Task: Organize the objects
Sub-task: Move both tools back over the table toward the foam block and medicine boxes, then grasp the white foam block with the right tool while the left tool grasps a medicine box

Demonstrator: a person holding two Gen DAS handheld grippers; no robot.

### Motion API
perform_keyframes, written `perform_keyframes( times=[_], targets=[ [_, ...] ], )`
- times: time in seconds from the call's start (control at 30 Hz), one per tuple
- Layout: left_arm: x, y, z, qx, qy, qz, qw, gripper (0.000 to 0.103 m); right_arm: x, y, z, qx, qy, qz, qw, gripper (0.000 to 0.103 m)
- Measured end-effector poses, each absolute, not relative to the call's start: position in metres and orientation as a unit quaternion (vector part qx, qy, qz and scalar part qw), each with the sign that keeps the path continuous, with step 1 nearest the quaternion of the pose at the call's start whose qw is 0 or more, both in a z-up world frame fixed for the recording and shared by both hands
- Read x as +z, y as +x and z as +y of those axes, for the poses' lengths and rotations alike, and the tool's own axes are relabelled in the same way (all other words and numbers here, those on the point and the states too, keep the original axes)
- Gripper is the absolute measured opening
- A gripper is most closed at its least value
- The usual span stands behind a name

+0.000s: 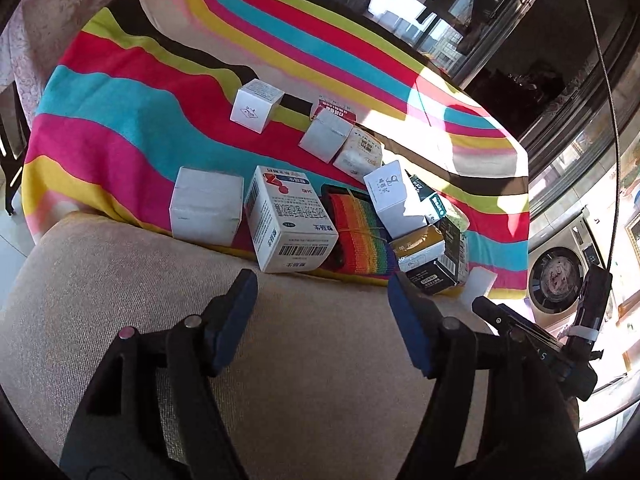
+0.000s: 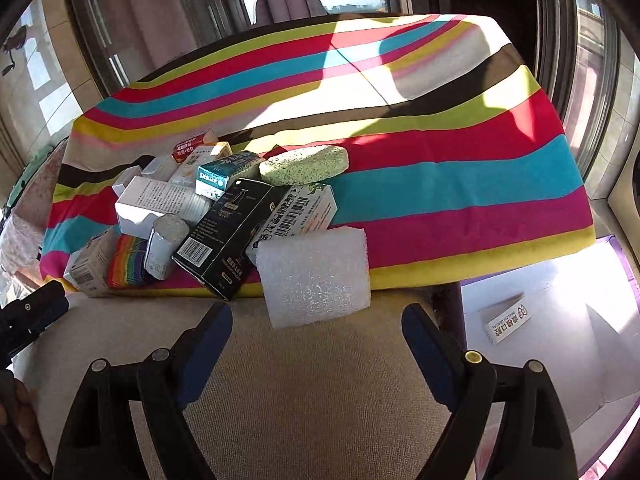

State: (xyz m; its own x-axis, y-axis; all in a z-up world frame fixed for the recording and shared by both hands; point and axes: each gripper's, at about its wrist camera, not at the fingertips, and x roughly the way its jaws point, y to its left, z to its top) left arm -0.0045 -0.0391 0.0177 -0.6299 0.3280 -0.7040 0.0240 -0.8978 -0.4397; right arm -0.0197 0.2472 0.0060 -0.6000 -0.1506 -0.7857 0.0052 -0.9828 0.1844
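Several small cartons lie jumbled on a striped cloth (image 1: 120,92). Nearest my left gripper (image 1: 322,302) are a white barcode carton (image 1: 286,224), a plain white box (image 1: 206,206) and a rainbow pouch (image 1: 360,232). The left gripper hovers over the beige cushion, open and holding nothing. My right gripper (image 2: 318,316) is open too. A white foam block (image 2: 316,276) sits just ahead of it, its near edge reaching between the fingertips without touching either. Behind the foam lie a black carton (image 2: 224,236), a teal box (image 2: 228,172) and a green speckled block (image 2: 304,166).
A beige cushion (image 2: 320,380) runs along the cloth's near edge. To the right and lower stands a purple-rimmed bin (image 2: 616,248) holding one white carton (image 2: 506,320). A washing machine (image 1: 556,280) and glass doors stand beyond. A hand (image 2: 16,412) shows at the left edge.
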Motion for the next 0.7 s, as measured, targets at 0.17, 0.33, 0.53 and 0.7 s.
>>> perform_keyframes(
  times=[0.17,0.33,0.53,0.7],
  targets=[
    [0.014,-0.025,-0.035,0.876,-0.443,-0.186,0.043,0.073,0.002,-0.036,0.247,-0.887,0.453,-0.075,0.047,0.088],
    [0.013,-0.045,-0.026,0.877,-0.456,-0.154,0.008,0.073,-0.003,-0.052,0.246,-0.885,0.457,-0.073,0.046,0.088],
    [0.004,-0.061,-0.013,0.876,-0.468,-0.115,-0.015,0.049,-0.011,-0.066,0.244,-0.88,0.468,-0.069,0.047,0.087],
    [0.002,-0.052,-0.015,0.882,-0.454,-0.123,-0.011,0.047,-0.013,-0.062,0.244,-0.882,0.466,-0.065,0.04,0.061]
  ],
)
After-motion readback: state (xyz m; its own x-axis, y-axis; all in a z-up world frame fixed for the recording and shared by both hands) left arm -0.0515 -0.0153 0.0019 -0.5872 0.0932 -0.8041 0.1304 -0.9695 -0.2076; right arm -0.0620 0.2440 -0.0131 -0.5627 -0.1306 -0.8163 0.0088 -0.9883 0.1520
